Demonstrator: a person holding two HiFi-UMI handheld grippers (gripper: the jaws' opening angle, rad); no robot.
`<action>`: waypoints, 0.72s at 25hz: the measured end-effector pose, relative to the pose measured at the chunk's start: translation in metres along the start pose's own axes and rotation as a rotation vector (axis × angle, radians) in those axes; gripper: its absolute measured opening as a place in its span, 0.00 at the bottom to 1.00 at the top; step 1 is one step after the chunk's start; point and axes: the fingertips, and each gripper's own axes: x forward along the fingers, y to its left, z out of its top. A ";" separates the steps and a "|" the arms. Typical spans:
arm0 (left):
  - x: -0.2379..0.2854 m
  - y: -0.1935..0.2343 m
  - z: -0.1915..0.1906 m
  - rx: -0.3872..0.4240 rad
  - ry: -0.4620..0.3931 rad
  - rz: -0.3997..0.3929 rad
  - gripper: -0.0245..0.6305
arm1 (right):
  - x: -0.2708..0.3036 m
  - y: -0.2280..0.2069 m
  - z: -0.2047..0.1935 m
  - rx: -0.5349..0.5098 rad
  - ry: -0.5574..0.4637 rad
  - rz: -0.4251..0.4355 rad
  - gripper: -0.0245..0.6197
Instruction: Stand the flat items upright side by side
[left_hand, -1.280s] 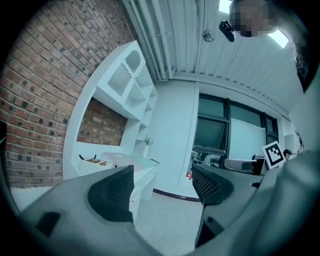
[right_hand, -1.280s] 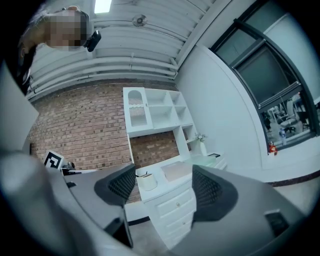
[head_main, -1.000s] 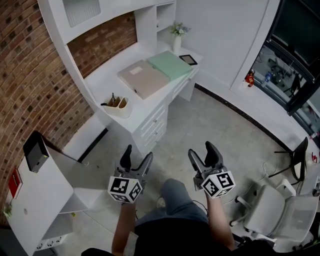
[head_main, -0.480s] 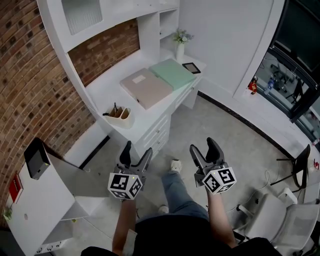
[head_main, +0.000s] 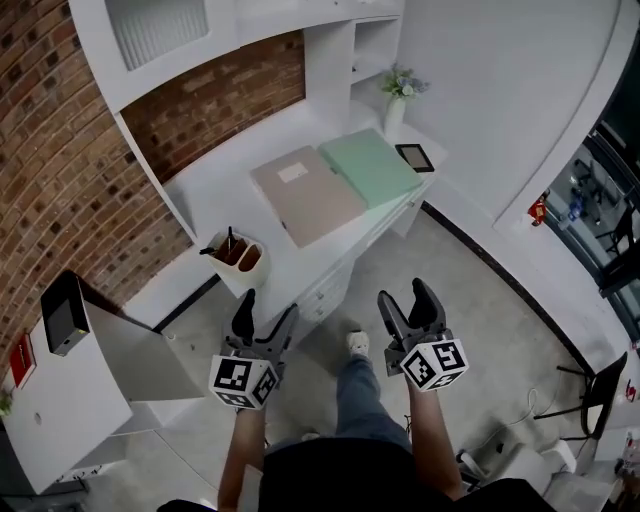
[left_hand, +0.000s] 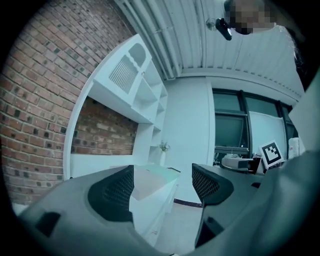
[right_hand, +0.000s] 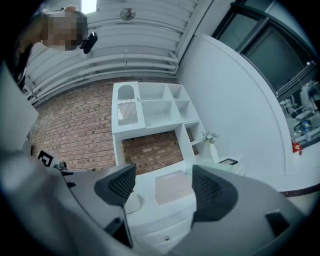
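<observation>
Gripping: nothing. Both pairs of jaws stand wide apart with only air between the pads.
Left gripper (head_main: 270, 306): held level over the floor, short of the desk (head_main: 215, 195). In its own view the desk's near corner shows through the gap, well beyond the pads.
Right gripper (head_main: 402, 295): held level beside the other, apart from it. In its own view the beige folder (head_main: 308, 194) shows through the gap, well beyond the pads.
Beige folder, place: flat on the desk top, about mid-desk, in front of the brick wall (head_main: 215, 100).
Green folder (head_main: 370, 167): flat on the desk at the beige one's right, the two long edges touching or just beside each other.
Long axis: both folders run from the wall side of the desk to its front edge, parallel; in the head view that is a slant from upper left to lower right. Neither stands upright.
Writing: a white label (head_main: 293, 172) sits on the beige folder's cover near its wall end, too small to read. No print shows on the green one.
Cubes: each gripper's cube carries black-and-white square markers and no readable words.
Pen pot (head_main: 237, 258): on the desk's left front corner, with pens upright in it, well apart from the folders.
Dark-framed tablet (head_main: 414, 157): flat, just right of the green folder.
Vase (head_main: 397, 100): behind the tablet, with pale flowers.
</observation>
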 end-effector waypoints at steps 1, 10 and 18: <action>0.014 0.005 0.000 -0.002 0.003 0.020 0.55 | 0.016 -0.010 0.002 0.000 0.007 0.014 0.55; 0.109 0.046 0.010 -0.003 0.028 0.209 0.55 | 0.162 -0.079 0.016 0.019 0.089 0.163 0.55; 0.185 0.088 0.008 -0.042 0.061 0.356 0.55 | 0.266 -0.118 0.008 -0.004 0.207 0.293 0.55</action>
